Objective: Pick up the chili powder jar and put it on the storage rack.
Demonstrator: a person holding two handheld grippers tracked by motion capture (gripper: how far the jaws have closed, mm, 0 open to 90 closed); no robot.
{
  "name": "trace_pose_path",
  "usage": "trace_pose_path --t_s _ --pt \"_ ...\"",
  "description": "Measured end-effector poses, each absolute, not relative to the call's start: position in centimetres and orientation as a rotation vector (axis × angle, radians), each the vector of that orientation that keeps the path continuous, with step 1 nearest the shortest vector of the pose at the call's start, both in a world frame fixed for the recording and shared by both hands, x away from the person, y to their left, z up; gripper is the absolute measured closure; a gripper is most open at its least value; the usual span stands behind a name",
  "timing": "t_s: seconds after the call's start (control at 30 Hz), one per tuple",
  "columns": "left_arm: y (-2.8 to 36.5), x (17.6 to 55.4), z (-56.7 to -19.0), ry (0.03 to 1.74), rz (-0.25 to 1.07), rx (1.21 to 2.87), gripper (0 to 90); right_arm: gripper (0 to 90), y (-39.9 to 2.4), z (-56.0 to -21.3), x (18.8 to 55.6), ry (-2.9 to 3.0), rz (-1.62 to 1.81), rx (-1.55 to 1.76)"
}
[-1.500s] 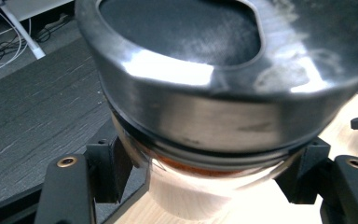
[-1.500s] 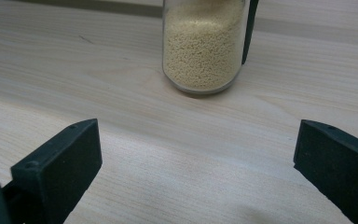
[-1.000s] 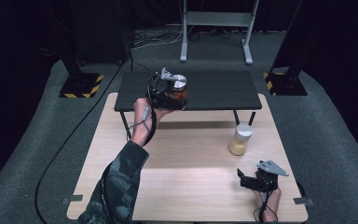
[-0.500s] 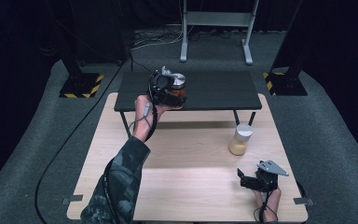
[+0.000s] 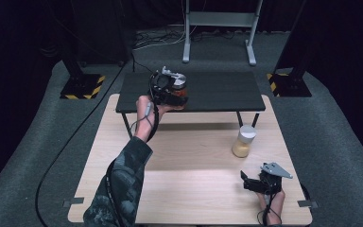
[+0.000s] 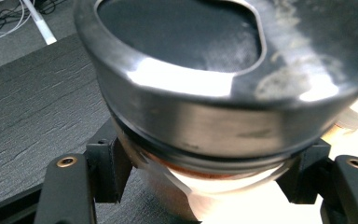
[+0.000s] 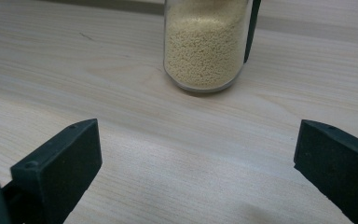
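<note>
Snugly between left tool (image 6: 205, 186) pads: jar (image 6: 214, 93)

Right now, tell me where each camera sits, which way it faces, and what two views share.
High view: above the person's side, looking forward and down on the wooden table; forearms and both grippers show.
Left gripper view: rides the left gripper, whose jaws clamp the dark-lidded jar over the black shelf.
Right gripper view: rides the right gripper, jaws open, facing the grain jar.
Shared: the high view also shows the grain jar.
</note>
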State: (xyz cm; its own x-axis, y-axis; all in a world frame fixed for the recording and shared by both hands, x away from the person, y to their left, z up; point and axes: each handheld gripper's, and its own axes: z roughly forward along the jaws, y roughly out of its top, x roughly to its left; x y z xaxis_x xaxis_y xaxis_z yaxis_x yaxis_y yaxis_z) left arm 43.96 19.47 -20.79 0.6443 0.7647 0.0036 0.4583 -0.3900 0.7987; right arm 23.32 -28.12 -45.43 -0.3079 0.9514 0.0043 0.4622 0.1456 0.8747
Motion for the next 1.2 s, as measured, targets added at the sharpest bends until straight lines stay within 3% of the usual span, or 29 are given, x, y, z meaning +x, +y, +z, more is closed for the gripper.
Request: trace_pose_path --t_s 0.87,0.93,1.1,1.2 --pt "19.2 43.4 -21.1 0.958 0.503 2.038 30.2 0.0 -28.1 -45.4 23.3 1.851 1.092 1.347" --pt "19.3 43.7 -21.0 0.960 0.480 2.053 26.6 0.0 -28.1 -45.4 23.3 1.849 1.093 1.348" --pt "18.2 43.7 -20.6 0.979 0.464 2.119 6.1 0.0 -28.1 -45.5 23.3 1.847 1.094 1.349" --pt "18.3 43.0 -20.5 0.989 0.494 2.105 1.1 0.0 -28.1 -45.5 23.3 1.847 1.096 1.349"
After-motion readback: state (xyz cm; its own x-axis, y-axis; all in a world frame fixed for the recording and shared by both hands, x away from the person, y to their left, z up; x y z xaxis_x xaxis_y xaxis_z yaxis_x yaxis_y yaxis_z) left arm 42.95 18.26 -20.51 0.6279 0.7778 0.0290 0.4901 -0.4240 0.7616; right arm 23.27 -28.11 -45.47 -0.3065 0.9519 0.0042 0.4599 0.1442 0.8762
